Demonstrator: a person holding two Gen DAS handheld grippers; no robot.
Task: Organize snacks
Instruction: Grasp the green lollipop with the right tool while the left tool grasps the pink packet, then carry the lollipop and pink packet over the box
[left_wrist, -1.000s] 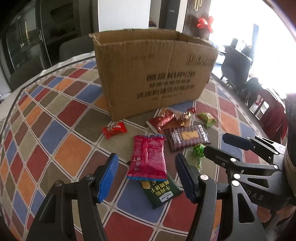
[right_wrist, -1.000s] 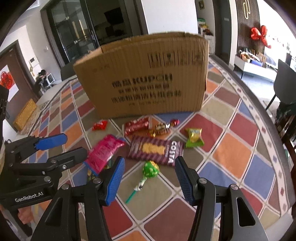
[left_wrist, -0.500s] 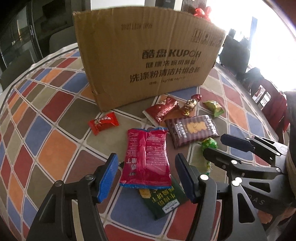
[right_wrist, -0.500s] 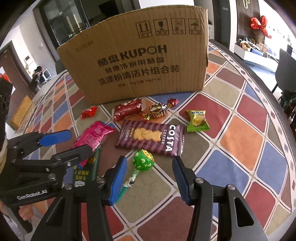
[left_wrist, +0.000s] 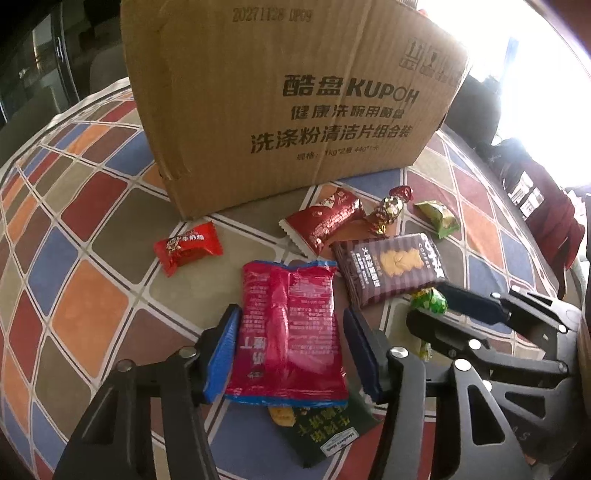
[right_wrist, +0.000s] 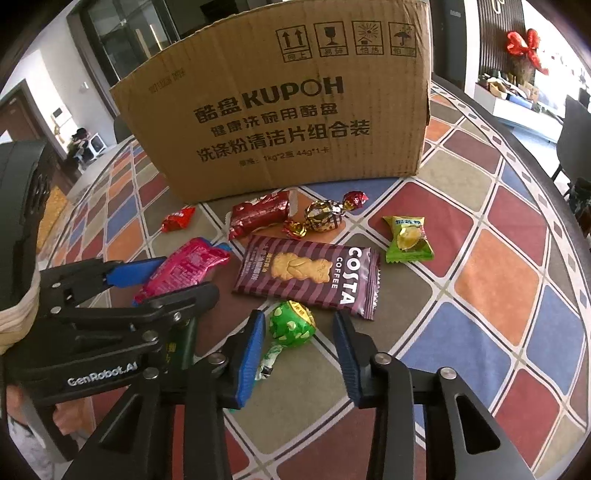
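A pink-red snack bag (left_wrist: 288, 328) lies between the open fingers of my left gripper (left_wrist: 291, 354), over a dark green packet (left_wrist: 325, 432). My right gripper (right_wrist: 301, 354) is open around a green-wrapped lollipop (right_wrist: 291, 323). A brown Costa biscuit pack (right_wrist: 310, 275), a dark red bar (right_wrist: 258, 214), a gold-and-red foil candy (right_wrist: 325, 216), a green candy (right_wrist: 408, 240) and a small red candy (left_wrist: 188, 245) lie in front of the cardboard box (right_wrist: 295, 110). The pink bag also shows in the right wrist view (right_wrist: 184, 267).
The round table has a checked cloth of coloured squares (right_wrist: 495, 288). Its edge curves along the right (right_wrist: 554, 177). Dark chairs (right_wrist: 576, 125) stand beyond it. Each gripper shows in the other's view, close side by side.
Both grippers have moved forward and down toward the snacks. The pink bag now sits between the left fingers and the lollipop between the right fingers.
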